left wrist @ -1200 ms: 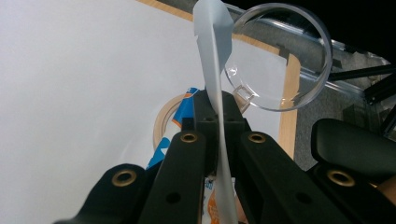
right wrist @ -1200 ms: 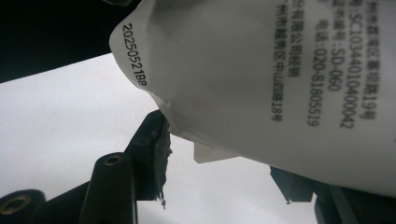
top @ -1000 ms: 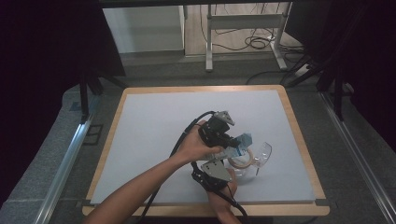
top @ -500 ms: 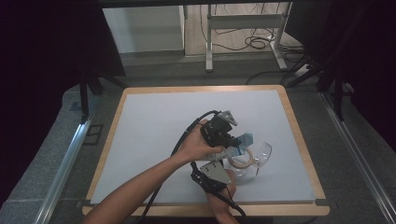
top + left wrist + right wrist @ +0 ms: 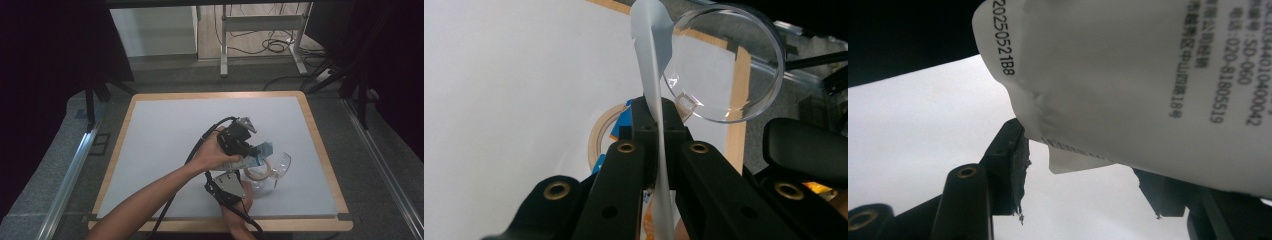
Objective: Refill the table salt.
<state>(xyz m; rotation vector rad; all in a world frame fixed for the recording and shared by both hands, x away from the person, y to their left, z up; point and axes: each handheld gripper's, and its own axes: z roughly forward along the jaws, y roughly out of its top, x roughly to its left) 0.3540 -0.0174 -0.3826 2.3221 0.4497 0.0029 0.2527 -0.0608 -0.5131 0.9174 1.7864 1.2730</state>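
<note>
High view: the left claw (image 5: pixel 250 150) sits over the lower right part of the white table (image 5: pixel 165 145), held in a hand (image 5: pixel 212 155) that reaches in from the bottom left. It is clenched on a white and blue packet (image 5: pixel 252 159), which lies across the mouth of a clear plastic cup (image 5: pixel 262 172). The cup's round clear lid (image 5: pixel 281 164) stands open at its right side. The right claw (image 5: pixel 245 182) lies just below the cup, close to the table's front edge, with its grey plate on top.

Left gripper view: the two black jaws are pressed together on the thin edge of the packet (image 5: pixel 656 100), which rises straight up between them. The lid (image 5: pixel 729 62) stands just to the right, and the cup's rim (image 5: pixel 596 137) shows behind the jaws.

Right gripper view: the jaws stand apart, and the printed underside of the packet (image 5: pixel 1148 90) hangs over them. I cannot tell whether they grip the cup.
</note>
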